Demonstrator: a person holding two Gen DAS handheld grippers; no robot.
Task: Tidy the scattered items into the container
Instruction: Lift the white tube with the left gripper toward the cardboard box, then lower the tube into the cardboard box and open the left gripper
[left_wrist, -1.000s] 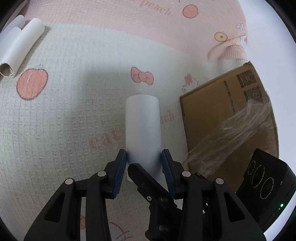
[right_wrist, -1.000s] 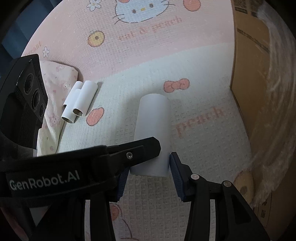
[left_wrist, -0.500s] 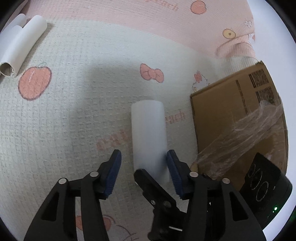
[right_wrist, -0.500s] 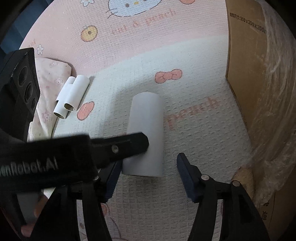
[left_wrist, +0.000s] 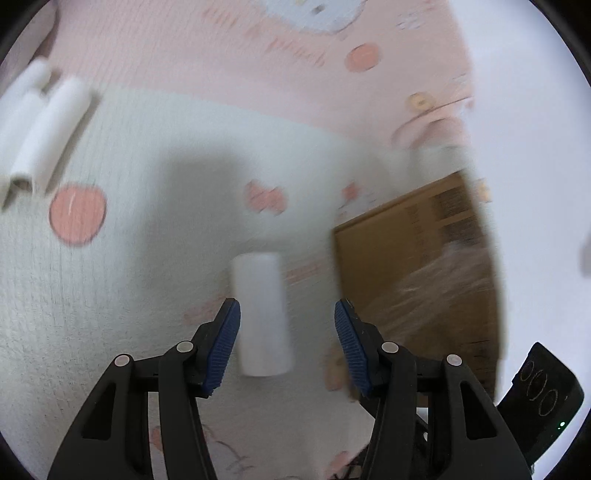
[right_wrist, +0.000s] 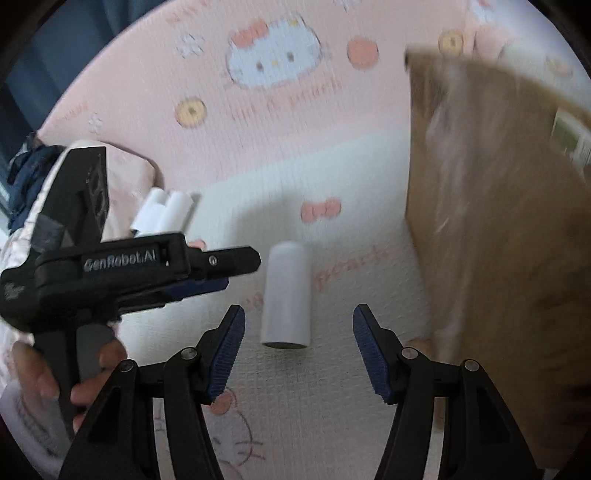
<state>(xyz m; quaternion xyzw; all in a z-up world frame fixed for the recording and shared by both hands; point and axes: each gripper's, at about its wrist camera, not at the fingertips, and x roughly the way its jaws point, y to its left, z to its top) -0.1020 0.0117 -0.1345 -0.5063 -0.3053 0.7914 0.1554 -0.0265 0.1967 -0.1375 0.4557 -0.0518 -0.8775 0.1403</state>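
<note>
Both grippers are wide apart right now and neither one is holding anything. The white roll (right_wrist: 285, 295) is just lying on the blanket (right_wrist: 332, 387), on its cream part, long axis pointing away from the cameras, with the open end toward the near side in the right wrist view. In the left wrist view the roll (left_wrist: 263, 314) sits between the blue pads of the left gripper (left_wrist: 287, 347), closer to the left pad, though I can't tell if it touches since the shot is blurry. The right gripper (right_wrist: 298, 349) hangs above the near end of the roll, with clear space on both sides.

From the right wrist camera you can also see the left gripper (right_wrist: 207, 273) coming in from the left, held by a hand (right_wrist: 55, 373), its tip just left of the roll.

The cardboard box (right_wrist: 498, 221) stands on the right, draped in clear plastic wrap, near the roll but not touching. Two more thin white tubes (right_wrist: 162, 214) lie side by side at the far left, well apart from the roll, next to a pink cloth (right_wrist: 133, 173).
</note>
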